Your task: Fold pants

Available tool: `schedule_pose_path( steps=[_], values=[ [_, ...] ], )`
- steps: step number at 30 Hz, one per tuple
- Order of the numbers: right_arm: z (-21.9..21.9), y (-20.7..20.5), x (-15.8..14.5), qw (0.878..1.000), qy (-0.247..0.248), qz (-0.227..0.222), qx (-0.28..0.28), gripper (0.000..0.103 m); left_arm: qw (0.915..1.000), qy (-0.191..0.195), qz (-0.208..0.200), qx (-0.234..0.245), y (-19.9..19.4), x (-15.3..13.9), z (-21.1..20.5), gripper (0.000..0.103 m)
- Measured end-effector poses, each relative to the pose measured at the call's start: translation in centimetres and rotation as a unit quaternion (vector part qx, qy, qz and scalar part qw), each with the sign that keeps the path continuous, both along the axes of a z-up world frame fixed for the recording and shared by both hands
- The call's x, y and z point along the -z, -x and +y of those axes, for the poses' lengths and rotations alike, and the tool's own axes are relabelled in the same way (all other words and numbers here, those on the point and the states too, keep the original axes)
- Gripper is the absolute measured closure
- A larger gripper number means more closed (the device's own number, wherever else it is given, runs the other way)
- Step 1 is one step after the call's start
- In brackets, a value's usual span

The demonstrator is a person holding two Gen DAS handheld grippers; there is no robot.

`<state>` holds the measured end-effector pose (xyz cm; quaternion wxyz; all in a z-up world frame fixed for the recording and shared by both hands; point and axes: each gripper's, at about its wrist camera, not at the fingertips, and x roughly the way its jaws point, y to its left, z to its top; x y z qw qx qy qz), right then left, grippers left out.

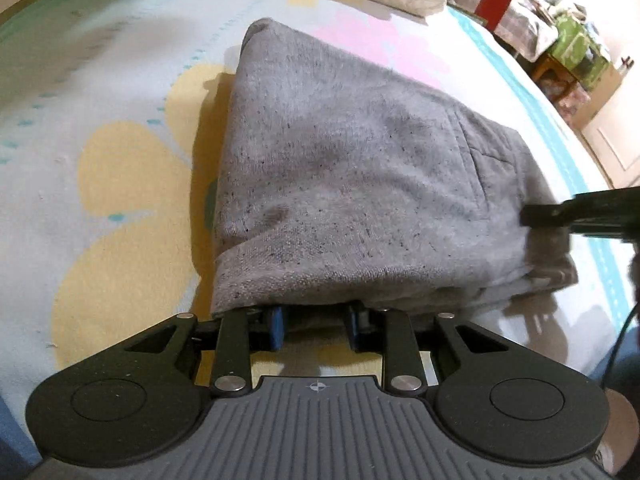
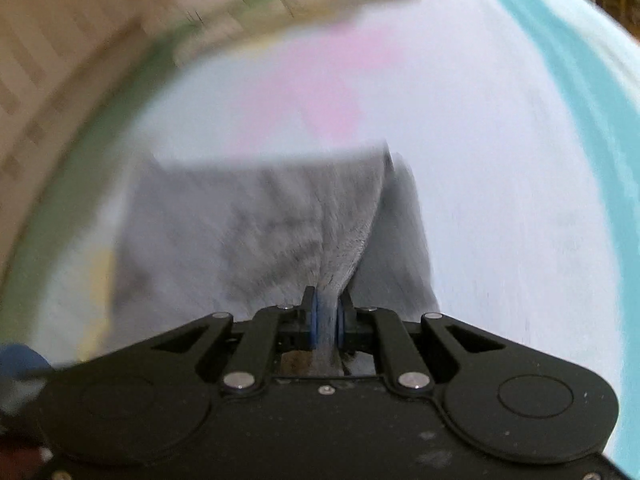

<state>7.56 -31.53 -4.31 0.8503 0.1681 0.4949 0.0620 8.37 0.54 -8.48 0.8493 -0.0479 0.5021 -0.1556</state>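
step: fold grey speckled knit pants (image 1: 360, 184) | right gripper (image 2: 327, 318) pinching waist corner | left gripper (image 1: 314, 326) clamping hem | advice: lift together, keep edges aligned

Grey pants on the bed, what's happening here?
A person is folding grey speckled knit pants on a pastel flower-print bedsheet, one handheld tool per hand. The right tool is clamped on a bunched pinch of fabric. The left tool sits at the near edge, fabric draped over its fingertips; whether it grips is unclear. The pants already lie doubled over.

speckled grey knit pants (image 1: 352, 184), matt black gripper (image 1: 316, 328)
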Motion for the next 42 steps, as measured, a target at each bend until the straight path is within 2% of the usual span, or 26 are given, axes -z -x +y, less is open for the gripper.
schedule_pose_path(
  steps=[2, 3, 5, 6, 9, 11, 13, 16, 19, 23, 26, 27, 28, 29, 30, 33, 37, 40, 42],
  values=[
    [-0.3, 0.1, -0.2, 1.0, -0.008, -0.01, 0.01, 0.09, 0.9998, 0.002, 0.014, 0.013, -0.2, -0.7, 0.1, 0.075],
    [-0.4, 0.1, -0.3, 1.0, -0.01, -0.014, 0.013, 0.084, 0.9995, 0.007, 0.023, 0.021, -0.1, -0.9, 0.2, 0.075],
    [-0.9, 0.5, -0.6, 1.0, -0.015, -0.024, 0.014, 0.062, 0.9976, 0.017, 0.044, 0.051, 0.2, -1.6, 0.1, 0.075],
    [-1.2, 0.5, -0.9, 0.999, -0.02, -0.031, 0.017, 0.045, 0.9965, 0.019, 0.047, 0.067, 0.4, -2.1, -0.1, 0.075],
    [-2.4, 0.3, -1.0, 0.998, -0.046, -0.04, 0.028, 0.043, 0.9925, 0.027, 0.025, 0.117, 1.0, -4.4, -0.4, 0.075],
    [-2.7, -0.3, -0.5, 0.997, -0.063, -0.039, 0.032, 0.042, 0.9918, 0.041, -0.003, 0.121, 1.0, -5.7, -0.3, 0.075],
    [-2.8, -0.6, -0.1, 0.997, -0.065, -0.034, 0.031, 0.042, 0.993, 0.052, -0.033, 0.101, 0.5, -6.3, -0.1, 0.075],
    [-2.1, -0.8, 0.3, 0.997, -0.069, -0.025, 0.034, 0.042, 0.9963, 0.049, -0.057, 0.042, -0.9, -5.5, 0.6, 0.075],
    [-1.5, -1.2, 1.0, 0.996, -0.082, -0.022, 0.04, 0.041, 0.9988, 0.019, -0.046, 0.0, -1.9, -3.0, 1.0, 0.075],
    [-1.7, -1.3, 1.5, 0.994, -0.098, -0.019, 0.048, 0.04, 0.9996, -0.005, 0.024, -0.015, -1.8, 0.7, 1.5, 0.075],
    [-1.7, -1.3, 1.5, 0.993, -0.102, -0.02, 0.049, 0.038, 0.9998, -0.01, 0.015, -0.009, -0.5, 0.5, 1.6, 0.074],
    [-1.5, -1.3, 1.5, 0.993, -0.102, -0.021, 0.048, 0.038, 0.9998, -0.009, 0.014, -0.009, -0.4, 0.4, 1.6, 0.074],
    [-1.5, -1.3, 1.4, 0.994, -0.102, -0.021, 0.045, 0.045, 0.9998, -0.004, 0.015, -0.013, -0.3, 0.4, 1.7, 0.074],
    [-1.2, -1.3, 1.4, 0.994, -0.105, -0.021, 0.039, 0.058, 0.9997, -0.001, 0.016, -0.017, -0.6, 0.3, 1.9, 0.074],
    [-1.1, -1.2, 1.1, 0.994, -0.105, -0.022, 0.037, 0.086, 0.9997, -0.001, 0.018, -0.018, -0.7, 0.1, 1.8, 0.074],
    [0.2, -0.5, -1.2, 0.997, -0.058, -0.052, 0.015, 0.088, 0.9997, -0.002, 0.019, -0.018, -0.8, -0.3, 1.9, 0.074],
    [0.8, 1.7, -5.4, 0.995, -0.019, -0.1, -0.001, 0.09, 1.0, 0.003, 0.005, -0.006, -0.6, -1.6, 1.5, 0.074],
    [0.7, 2.1, -5.1, 0.997, 0.017, -0.079, 0.0, 0.089, 0.9999, 0.0, 0.001, 0.013, -0.3, -1.8, 0.7, 0.074],
    [0.3, 1.1, -2.6, 1.0, 0.02, -0.021, 0.005, 0.084, 0.9995, -0.009, -0.001, 0.03, -0.5, -2.0, 0.1, 0.074]
  ],
)
